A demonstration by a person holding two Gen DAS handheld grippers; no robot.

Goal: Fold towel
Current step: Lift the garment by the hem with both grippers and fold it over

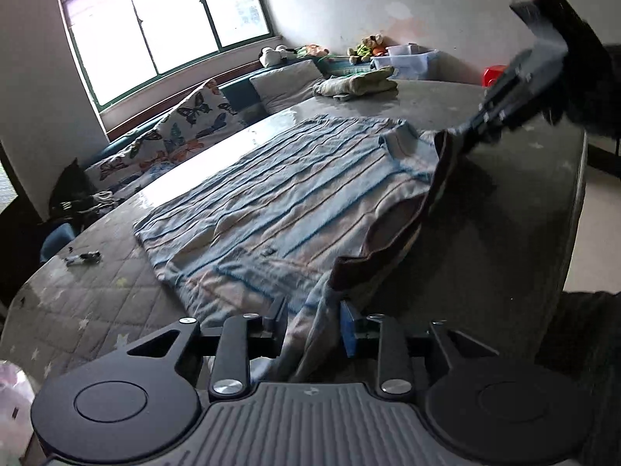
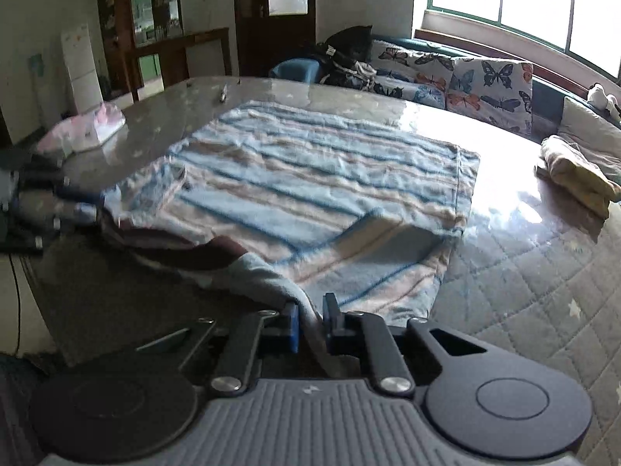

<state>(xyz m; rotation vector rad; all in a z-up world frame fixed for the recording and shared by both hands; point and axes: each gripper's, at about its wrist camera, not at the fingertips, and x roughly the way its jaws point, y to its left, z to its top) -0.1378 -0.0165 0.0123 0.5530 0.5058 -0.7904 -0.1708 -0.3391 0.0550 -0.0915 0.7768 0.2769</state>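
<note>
Towel (image 1: pixel 271 194): pale blue with beige bands and thin darker blue lines, terry and rumpled; a dark brown band runs along the near hem; most of it lies flat on the tabletop (image 1: pixel 97 310).
Near edge: lifted off the surface between the two grippers, sagging in a shallow curve, its brown hem turned up.
Left gripper (image 1: pixel 314 322): in the left wrist view, fingers (image 1: pixel 349 326) with blue pads closed on a bunched corner of the towel, cloth trailing down between them.
Right gripper (image 2: pixel 310 320): in the right wrist view, fingers (image 2: pixel 293 326) clenched on the other near corner, a narrow twist of cloth pinched between the blue pads; seen from the left view as a blurred dark arm at upper right, its tip at the raised hem.
Far right corner: folded back on itself, a small flap lying on the towel.
Tabletop: grey quilted cover with small stars under a glossy clear sheet, window glare on the far side.
Cloth (image 2: pixel 574 174): yellowish, folded, lying apart on the far right of the tabletop.
Sofa (image 2: pixel 465 77): butterfly-print cover, beneath the window (image 1: pixel 155 31).
</note>
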